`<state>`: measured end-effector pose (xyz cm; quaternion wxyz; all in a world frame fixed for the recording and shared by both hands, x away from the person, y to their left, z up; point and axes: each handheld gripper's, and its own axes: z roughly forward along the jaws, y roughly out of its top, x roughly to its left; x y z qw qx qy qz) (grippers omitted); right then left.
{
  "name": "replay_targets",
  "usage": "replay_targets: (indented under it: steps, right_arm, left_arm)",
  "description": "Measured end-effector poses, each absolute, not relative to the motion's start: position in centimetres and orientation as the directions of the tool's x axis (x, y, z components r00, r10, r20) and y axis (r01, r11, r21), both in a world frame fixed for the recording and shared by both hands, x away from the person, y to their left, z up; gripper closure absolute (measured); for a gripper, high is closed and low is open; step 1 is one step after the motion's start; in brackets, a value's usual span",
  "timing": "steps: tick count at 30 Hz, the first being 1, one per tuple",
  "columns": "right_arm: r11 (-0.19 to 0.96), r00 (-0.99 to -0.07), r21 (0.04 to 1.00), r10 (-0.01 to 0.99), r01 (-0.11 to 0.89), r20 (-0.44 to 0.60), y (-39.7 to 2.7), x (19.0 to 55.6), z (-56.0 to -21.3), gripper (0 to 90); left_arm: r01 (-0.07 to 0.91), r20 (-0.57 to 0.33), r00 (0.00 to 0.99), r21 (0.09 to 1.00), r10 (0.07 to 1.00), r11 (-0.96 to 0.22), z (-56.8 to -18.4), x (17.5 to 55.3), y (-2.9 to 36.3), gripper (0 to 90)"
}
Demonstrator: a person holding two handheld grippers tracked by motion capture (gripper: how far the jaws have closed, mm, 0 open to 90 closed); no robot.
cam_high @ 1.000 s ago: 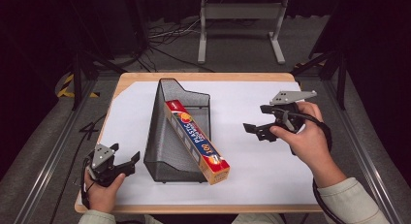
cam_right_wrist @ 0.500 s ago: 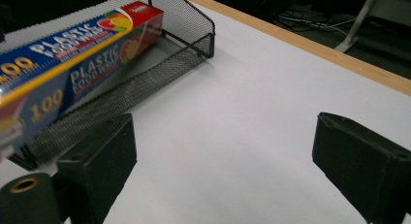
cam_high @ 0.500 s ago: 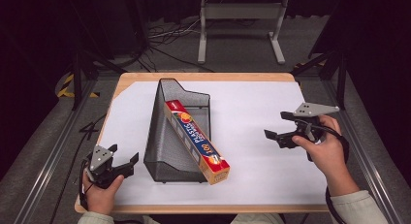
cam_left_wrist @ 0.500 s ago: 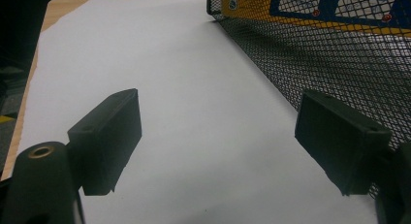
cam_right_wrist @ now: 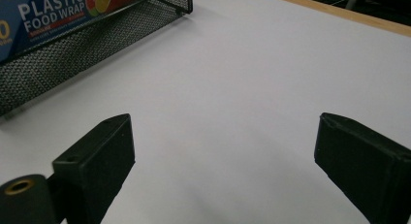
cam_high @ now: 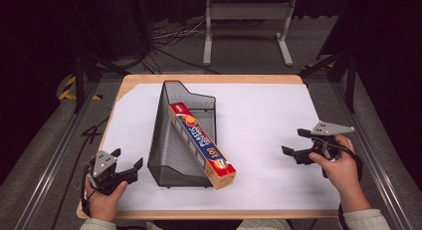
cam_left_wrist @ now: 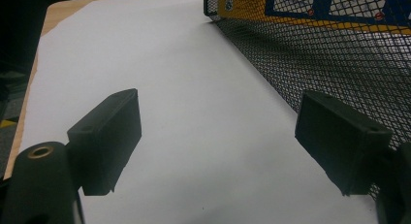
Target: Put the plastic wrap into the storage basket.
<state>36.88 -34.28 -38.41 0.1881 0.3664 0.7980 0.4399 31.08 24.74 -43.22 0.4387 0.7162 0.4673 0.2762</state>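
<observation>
A black mesh basket stands left of centre on the white sheet. A plastic food wrap box lies slanted in it, and the box's near end pokes out at the front right corner. My left gripper rests open at the front left corner of the table, pointing at the basket's mesh wall. My right gripper hovers low over the sheet to the basket's right and points left. Its jaws have just been opening and stand open with nothing between them. From the right gripper the box lies far off at upper left.
The white sheet covers a wooden table with edges close to both hands. A metal stand and cables lie on the floor behind. Dark frame rails run along both sides.
My right hand has moved down and toward the table's front right, away from the basket. The left hand, the basket and the box have stayed put.
</observation>
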Motion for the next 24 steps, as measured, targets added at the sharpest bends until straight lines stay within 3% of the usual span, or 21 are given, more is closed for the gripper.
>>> replay_targets:
  steps: [15, 24]
  right_arm:
    - [0.341, -0.637, 0.825, 0.77, 0.451, 0.03, -35.7, 36.0, -42.8, 8.1]
    - [0.311, -0.63, 0.836, 0.774, 0.451, 0.052, -35.6, 36.0, -43.8, 8.9]
  left_arm:
    - [0.425, -0.015, 0.415, 0.887, 0.91, -0.179, -43.2, 31.1, 24.7, 17.5]
    - [0.42, -0.01, 0.439, 0.886, 0.898, -0.195, -43.3, 31.2, 24.5, 17.2]
